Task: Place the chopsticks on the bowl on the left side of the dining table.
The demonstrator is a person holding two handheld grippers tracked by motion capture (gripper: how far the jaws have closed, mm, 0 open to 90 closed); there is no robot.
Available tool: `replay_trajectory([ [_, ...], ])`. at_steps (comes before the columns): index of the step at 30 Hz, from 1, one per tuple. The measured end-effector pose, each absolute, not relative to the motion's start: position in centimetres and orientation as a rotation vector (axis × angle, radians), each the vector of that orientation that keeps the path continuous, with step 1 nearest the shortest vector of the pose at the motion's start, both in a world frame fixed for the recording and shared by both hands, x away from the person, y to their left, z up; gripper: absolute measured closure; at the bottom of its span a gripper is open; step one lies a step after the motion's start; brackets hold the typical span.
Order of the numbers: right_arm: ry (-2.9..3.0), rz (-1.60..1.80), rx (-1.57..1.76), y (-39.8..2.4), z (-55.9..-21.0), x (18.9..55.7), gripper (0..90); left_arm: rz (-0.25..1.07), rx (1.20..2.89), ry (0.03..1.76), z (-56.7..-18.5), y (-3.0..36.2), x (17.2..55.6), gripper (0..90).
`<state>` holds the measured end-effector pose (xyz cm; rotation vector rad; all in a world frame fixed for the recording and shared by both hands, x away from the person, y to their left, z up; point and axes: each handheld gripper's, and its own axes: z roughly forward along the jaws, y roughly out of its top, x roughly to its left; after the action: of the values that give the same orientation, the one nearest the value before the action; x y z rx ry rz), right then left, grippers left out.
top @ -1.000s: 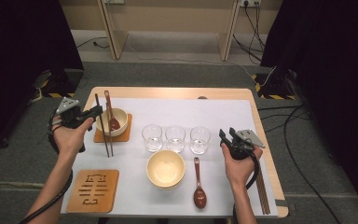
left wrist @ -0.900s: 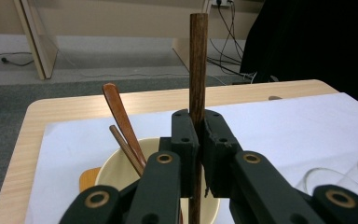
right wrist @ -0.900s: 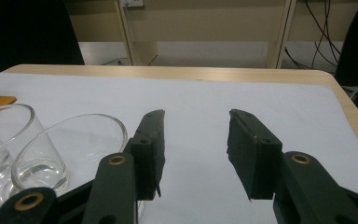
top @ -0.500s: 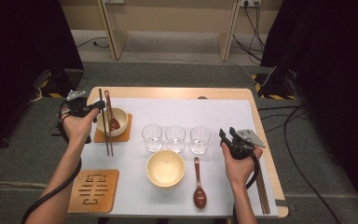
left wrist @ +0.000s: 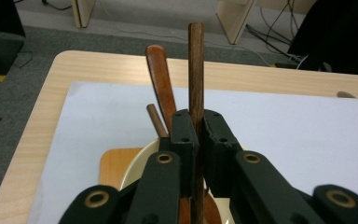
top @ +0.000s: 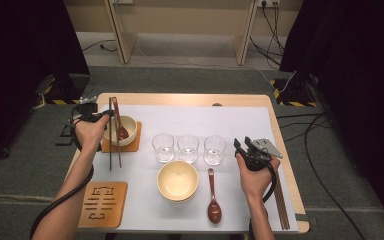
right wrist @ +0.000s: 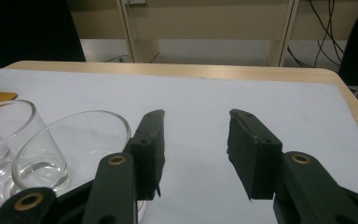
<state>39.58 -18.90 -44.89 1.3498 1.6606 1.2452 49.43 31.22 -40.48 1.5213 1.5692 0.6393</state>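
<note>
My left gripper (top: pixel 106 116) (left wrist: pixel 196 126) is shut on a dark wooden chopstick (left wrist: pixel 196 70) that points away from me. A second chopstick (left wrist: pixel 156 119) slants beside it, lower down; whether the pads also pinch it I cannot tell. In the high view the chopsticks (top: pixel 111 145) run along the left side of a cream bowl (top: pixel 128 135) with a brown spoon (top: pixel 119 125) (left wrist: pixel 161 79) in it, on a wooden coaster (top: pixel 135 146). My right gripper (top: pixel 241 146) (right wrist: pixel 195 140) stands open and empty, just right of the three glasses (top: pixel 188 148), the nearest glass (right wrist: pixel 70 144) beside its left jaw.
A yellow bowl (top: pixel 177 181) sits near the front centre with a second brown spoon (top: pixel 213 197) to its right. Another pair of chopsticks (top: pixel 281 202) lies by the table's right edge. A carved wooden coaster (top: pixel 103 203) is at the front left. A white mat (top: pixel 200 120) covers the table.
My left hand has shifted slightly away from me and toward the cream bowl, carrying the chopsticks along. The right hand and its gripper have stayed still.
</note>
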Motion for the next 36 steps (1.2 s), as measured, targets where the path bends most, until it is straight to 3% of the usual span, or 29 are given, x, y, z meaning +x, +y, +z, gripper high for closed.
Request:
replay_trajectory([
  [36, 1.669, 1.242, 1.347, -18.8, -45.0, 39.6, 56.6, 0.577, 1.518, 1.752, -43.1, 32.0, 50.7, 82.6],
])
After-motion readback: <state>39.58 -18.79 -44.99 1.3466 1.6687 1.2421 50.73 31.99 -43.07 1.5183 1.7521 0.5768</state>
